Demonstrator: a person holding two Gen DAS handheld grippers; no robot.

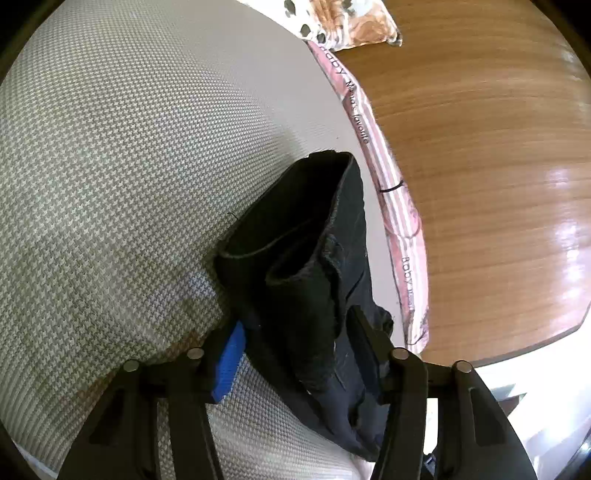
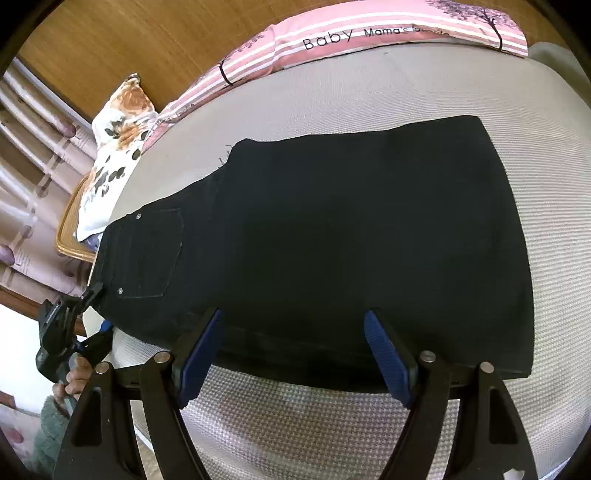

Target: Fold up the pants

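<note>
The right tongs (image 2: 293, 354) hang over the near edge of the black pants (image 2: 332, 229). Their blue pads (image 2: 388, 354) stand wide apart, with the edge of the pants under them, and the pads do not press on the cloth.

The pants lie flat on a bed (image 2: 369, 424) with a grey-and-white woven cover. They are folded into one long dark band that runs from left to right. The back pocket (image 2: 151, 254) and its small metal studs face up at the left end.

At that left end the left tongs (image 1: 295, 350) have the waist part of the pants between them. The thick bunch of cloth fills the gap, so they seem to hold it. One blue pad (image 1: 229, 362) shows beside the cloth. A hand (image 2: 75, 376) holds these tongs from below.

Farther off, a pink striped blanket (image 2: 369, 33) with the word "Baby" lies along the far edge of the bed. A flowery pillow (image 2: 118, 147) sits at the far left, by a brown wooden board (image 2: 129, 40).
</note>
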